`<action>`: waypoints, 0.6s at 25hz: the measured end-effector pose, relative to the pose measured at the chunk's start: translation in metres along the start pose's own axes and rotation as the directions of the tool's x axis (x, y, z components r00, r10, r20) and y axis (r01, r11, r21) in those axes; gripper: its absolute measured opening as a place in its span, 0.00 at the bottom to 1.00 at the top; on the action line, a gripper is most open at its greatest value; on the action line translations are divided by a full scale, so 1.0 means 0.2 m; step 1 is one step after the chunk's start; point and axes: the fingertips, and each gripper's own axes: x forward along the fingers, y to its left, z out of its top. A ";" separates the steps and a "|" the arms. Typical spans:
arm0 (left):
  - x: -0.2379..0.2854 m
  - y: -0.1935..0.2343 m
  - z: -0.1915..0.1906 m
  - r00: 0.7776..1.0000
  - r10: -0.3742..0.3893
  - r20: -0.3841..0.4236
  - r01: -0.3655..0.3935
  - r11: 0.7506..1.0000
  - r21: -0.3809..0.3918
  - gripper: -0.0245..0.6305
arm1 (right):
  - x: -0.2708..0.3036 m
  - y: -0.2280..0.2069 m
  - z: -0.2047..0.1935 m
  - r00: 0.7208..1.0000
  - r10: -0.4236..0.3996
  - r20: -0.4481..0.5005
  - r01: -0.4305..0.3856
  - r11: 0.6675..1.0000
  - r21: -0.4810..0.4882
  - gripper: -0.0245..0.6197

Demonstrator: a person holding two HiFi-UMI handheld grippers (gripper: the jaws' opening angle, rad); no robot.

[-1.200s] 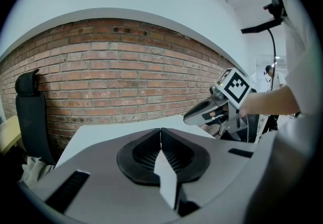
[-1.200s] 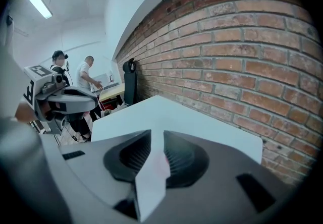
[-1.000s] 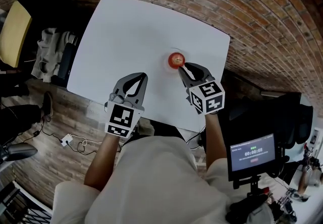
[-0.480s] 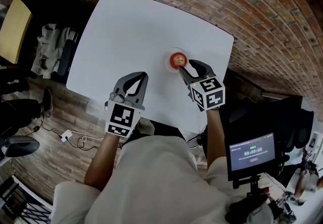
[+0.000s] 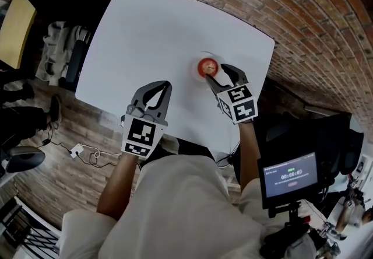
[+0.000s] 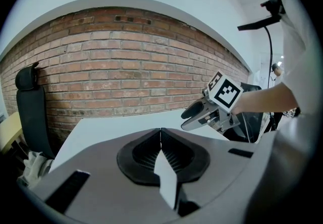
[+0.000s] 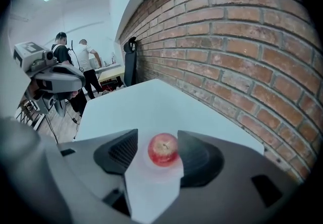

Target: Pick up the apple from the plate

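A red apple (image 5: 207, 66) sits on a small white plate (image 5: 201, 57) near the right edge of the white table (image 5: 151, 24). My right gripper (image 5: 215, 73) reaches it from the near side. In the right gripper view the apple (image 7: 163, 149) lies between the two pads on the plate (image 7: 168, 173). The jaws have just been opening and stand open, with a gap on the left side. My left gripper (image 5: 166, 85) hovers over the table's near part, well left of the apple. Its jaws (image 6: 161, 133) are shut on nothing.
The table's right edge runs close behind the apple, with brick floor (image 5: 303, 30) beyond. A screen on a stand (image 5: 289, 176) is at the lower right. A black chair (image 6: 28, 112) stands by the table's far left. Two people (image 7: 86, 64) stand far off.
My right gripper has come forward and lower toward the apple and its jaws have spread, so the apple now sits between them. The left gripper has stayed put.
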 end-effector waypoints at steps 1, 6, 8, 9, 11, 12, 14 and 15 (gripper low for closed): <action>0.00 0.00 -0.01 1.000 -0.002 -0.003 0.002 1.000 -0.002 0.05 | 0.01 0.00 0.00 1.000 0.000 -0.003 0.000 1.000 -0.008 0.40; 0.04 -0.03 -0.02 1.000 -0.010 -0.015 0.010 1.000 -0.005 0.05 | 0.05 -0.03 -0.02 1.000 0.016 -0.016 -0.016 0.999 -0.028 0.43; 0.06 -0.04 -0.02 1.000 -0.014 -0.015 0.014 1.000 -0.004 0.05 | 0.06 -0.03 -0.04 0.999 0.026 -0.025 -0.027 0.999 -0.035 0.45; 0.07 -0.04 -0.02 1.000 -0.016 -0.016 0.016 1.000 -0.004 0.05 | 0.07 -0.03 -0.04 0.999 0.032 -0.030 -0.033 0.999 -0.037 0.45; 0.08 -0.03 -0.02 1.000 -0.020 -0.017 0.020 1.000 -0.003 0.05 | 0.10 -0.03 -0.05 0.998 0.047 -0.038 -0.048 0.998 -0.039 0.46; 0.09 -0.03 -0.02 1.000 -0.020 -0.019 0.020 1.000 -0.004 0.05 | 0.11 -0.03 -0.06 0.998 0.056 -0.042 -0.058 0.998 -0.038 0.47; 0.09 -0.02 -0.02 1.000 -0.020 -0.021 0.020 1.000 -0.010 0.05 | 0.14 -0.02 -0.07 0.996 0.075 -0.054 -0.077 0.996 -0.039 0.49; 0.10 -0.02 -0.02 1.000 -0.020 -0.023 0.019 1.000 -0.013 0.05 | 0.15 -0.02 -0.08 0.995 0.081 -0.061 -0.083 0.996 -0.041 0.50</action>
